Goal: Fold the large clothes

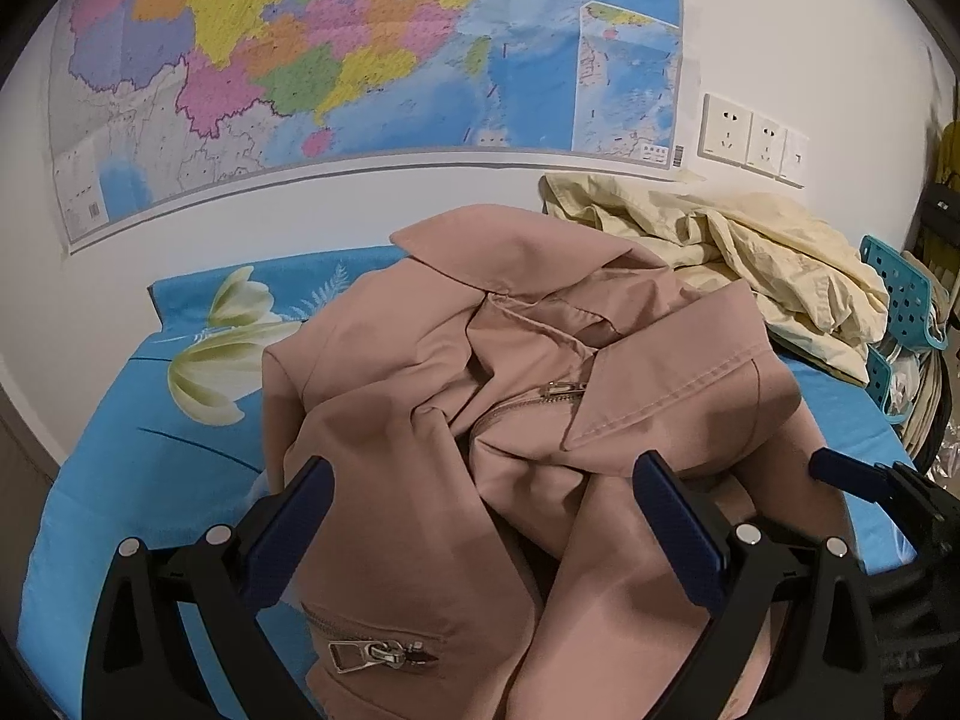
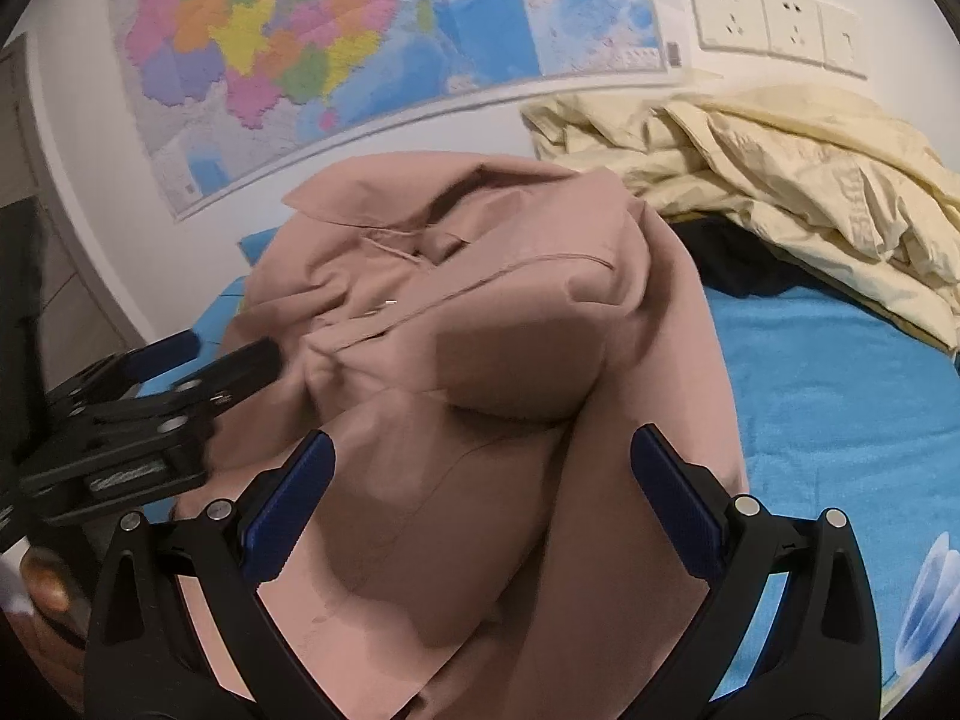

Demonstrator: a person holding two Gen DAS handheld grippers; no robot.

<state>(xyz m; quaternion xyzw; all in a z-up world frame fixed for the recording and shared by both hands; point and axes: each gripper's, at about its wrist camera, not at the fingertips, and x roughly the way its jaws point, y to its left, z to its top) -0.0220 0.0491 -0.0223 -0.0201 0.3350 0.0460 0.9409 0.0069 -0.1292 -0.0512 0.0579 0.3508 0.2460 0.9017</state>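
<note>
A dusty-pink jacket (image 1: 420,420) with a collar and zippers lies bunched on the blue floral bed sheet (image 1: 138,456). My left gripper (image 1: 480,480) is open, its blue-padded fingers spread just above the jacket's front. My right gripper (image 2: 480,456) is also open, its fingers spread over the jacket (image 2: 480,360) from the right side. The left gripper also shows in the right wrist view (image 2: 234,354), at the jacket's left edge. The right gripper's fingertip (image 1: 840,468) shows at the right in the left wrist view.
A crumpled pale-yellow garment (image 1: 750,252) lies at the back right of the bed, with a dark garment (image 2: 738,264) under it. A map (image 1: 360,60) and sockets (image 1: 750,138) are on the wall. A teal chair (image 1: 900,300) stands at the right.
</note>
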